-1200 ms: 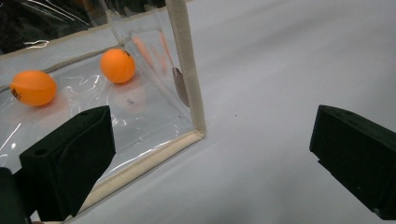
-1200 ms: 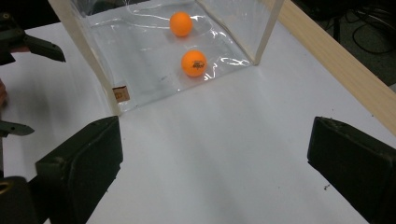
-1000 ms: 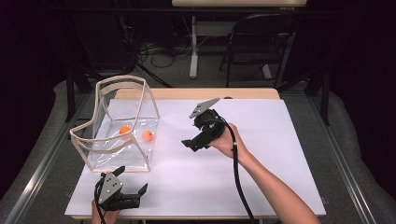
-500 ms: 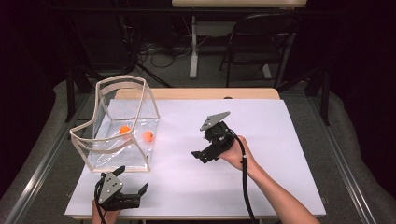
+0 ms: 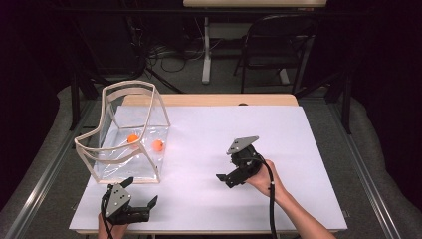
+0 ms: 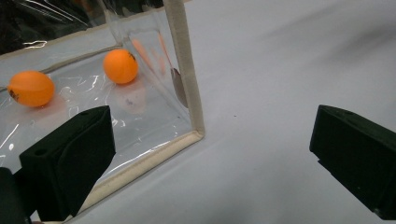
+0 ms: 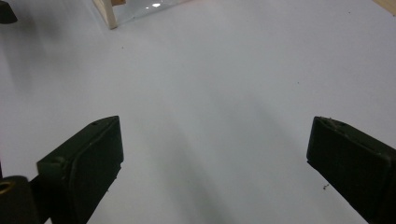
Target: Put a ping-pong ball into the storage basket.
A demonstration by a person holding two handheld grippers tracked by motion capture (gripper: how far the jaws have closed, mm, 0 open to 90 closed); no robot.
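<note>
While both grippers stood empty with jaws spread, the left gripper (image 5: 142, 209) sat just beside the clear bag (image 5: 149, 172); the right gripper (image 5: 230, 179) hovered mid-table. Two orange balls (image 6: 120, 66) lay inside the bag. A careless nudge could have tipped the light bag and sent them rolling.

My matt black jaws, rubbery-looking pads (image 7: 84, 158), glossy clear plastic bag (image 6: 140, 93) with matt cream cloth edging, smooth orange plastic balls (image 6: 121, 66), smooth matt white table sheet (image 5: 224, 129), pale wood table edge (image 5: 209, 100)
</note>
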